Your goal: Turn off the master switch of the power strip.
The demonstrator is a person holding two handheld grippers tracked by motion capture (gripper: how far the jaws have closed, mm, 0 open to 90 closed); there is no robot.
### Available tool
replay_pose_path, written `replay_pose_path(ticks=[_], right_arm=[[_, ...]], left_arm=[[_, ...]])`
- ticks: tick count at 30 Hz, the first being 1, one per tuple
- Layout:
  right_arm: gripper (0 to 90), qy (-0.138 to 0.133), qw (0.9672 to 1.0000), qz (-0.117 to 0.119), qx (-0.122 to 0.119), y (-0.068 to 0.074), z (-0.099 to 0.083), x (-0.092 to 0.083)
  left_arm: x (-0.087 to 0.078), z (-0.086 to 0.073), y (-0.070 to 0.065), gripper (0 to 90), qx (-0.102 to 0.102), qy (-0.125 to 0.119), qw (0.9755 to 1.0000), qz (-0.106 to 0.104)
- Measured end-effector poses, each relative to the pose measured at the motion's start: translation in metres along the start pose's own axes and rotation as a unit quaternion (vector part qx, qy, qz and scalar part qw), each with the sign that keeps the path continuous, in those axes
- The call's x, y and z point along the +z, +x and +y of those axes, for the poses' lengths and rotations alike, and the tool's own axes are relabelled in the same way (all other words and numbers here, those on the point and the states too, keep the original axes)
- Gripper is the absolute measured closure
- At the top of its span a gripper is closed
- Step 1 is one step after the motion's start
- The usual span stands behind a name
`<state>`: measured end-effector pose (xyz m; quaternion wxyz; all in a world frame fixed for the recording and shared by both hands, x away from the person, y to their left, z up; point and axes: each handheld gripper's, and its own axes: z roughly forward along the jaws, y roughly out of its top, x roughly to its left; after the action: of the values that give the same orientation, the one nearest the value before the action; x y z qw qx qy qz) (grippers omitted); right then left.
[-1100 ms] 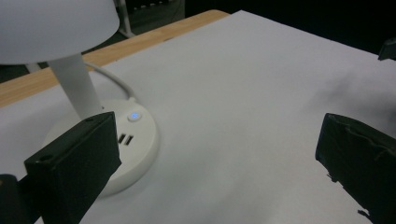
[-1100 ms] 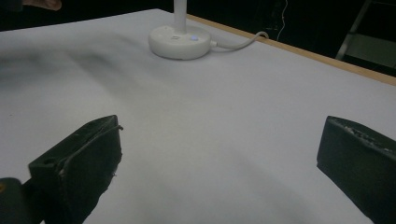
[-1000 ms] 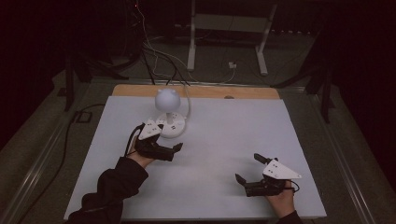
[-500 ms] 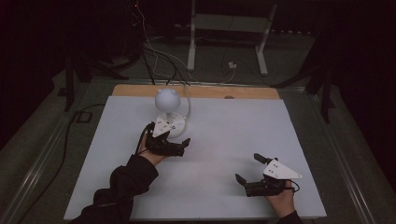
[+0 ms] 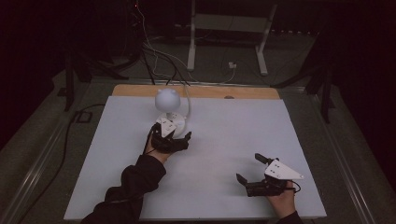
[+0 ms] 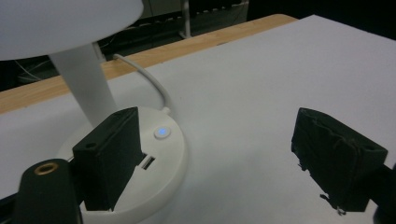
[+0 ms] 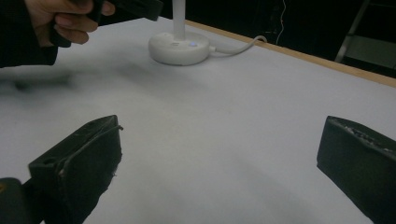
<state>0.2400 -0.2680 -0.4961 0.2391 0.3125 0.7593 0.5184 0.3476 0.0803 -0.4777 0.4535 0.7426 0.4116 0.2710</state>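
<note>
- My left hand point(image 5: 156, 145) reaches forward from a dark sleeve point(image 5: 135, 179) toward the far left part of the white table point(image 5: 224, 140), with my left tongs point(image 5: 173, 138) pointed at the foot of the small white table lamp with a round globe head point(image 5: 167, 99).
- The left tongs are released but have just been closing; in the left gripper view one black jaw hangs over the near rim of the lamp's round white plastic base point(image 6: 161, 156), the other stands well off over bare table, and neither pad presses on anything.
- My right hand point(image 5: 281, 202) rests low at the near right edge of the table, well apart from the lamp, its right tongs point(image 5: 248, 169) pointing left across the table with the jaws spread wide and nothing between them.
- I can read no brand, label or writing on the lamp or the tongs.
- The lamp stands upright near the far edge of the table, just before the bare wooden strip point(image 5: 243, 92).
- Its base is a flat disc with a small round button glowing blue point(image 6: 162, 132) on top and a rectangular slot point(image 6: 148, 163) just in front of it.
- A thin white stem point(image 6: 84, 86) rises from the base, and a white cable point(image 6: 147, 79) leaves the base's back toward the wooden strip.
</note>
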Motion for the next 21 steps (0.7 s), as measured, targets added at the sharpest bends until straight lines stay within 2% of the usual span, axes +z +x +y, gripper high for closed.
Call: replay_pose_path(ticks=[5, 8, 9, 10, 13, 15, 18, 21], right_arm=[[0.0, -0.002, 1.0000, 0.001, 0.001, 0.000, 0.000, 0.000], [0.0, -0.003, 1.0000, 0.001, 0.000, 0.000, 0.000, -0.001], [0.0, -0.003, 1.0000, 0.001, 0.000, 0.000, 0.000, -0.001], [0.0, -0.003, 1.0000, 0.001, 0.000, 0.000, 0.000, -0.001], [0.0, -0.002, 1.0000, 0.002, 0.000, 0.000, 0.000, -0.001], [0.0, -0.002, 1.0000, 0.002, 0.000, 0.000, 0.000, -0.001], [0.0, -0.001, 1.0000, 0.003, 0.000, 0.000, 0.000, -0.001], [0.0, 0.000, 1.0000, 0.004, 0.000, 0.000, 0.000, 0.000]], left_arm=[[0.008, -0.001, -0.002, 26.8, -0.001, -0.003, 0.9999, 0.013], [0.013, -0.002, -0.001, 36.2, -0.006, -0.010, 0.9997, 0.020], [0.014, -0.002, -0.001, 42.5, -0.005, -0.010, 0.9997, 0.024], [0.016, -0.002, 0.000, 42.5, -0.004, -0.009, 0.9996, 0.027], [0.020, -0.003, 0.001, 52.9, -0.008, -0.011, 0.9992, 0.038], [0.023, -0.002, 0.002, 55.9, -0.006, -0.011, 0.9991, 0.040], [0.026, -0.003, 0.003, 62.6, 0.006, -0.016, 0.9984, 0.055], [0.030, -0.004, 0.004, 68.2, 0.007, -0.022, 0.9977, 0.064]])
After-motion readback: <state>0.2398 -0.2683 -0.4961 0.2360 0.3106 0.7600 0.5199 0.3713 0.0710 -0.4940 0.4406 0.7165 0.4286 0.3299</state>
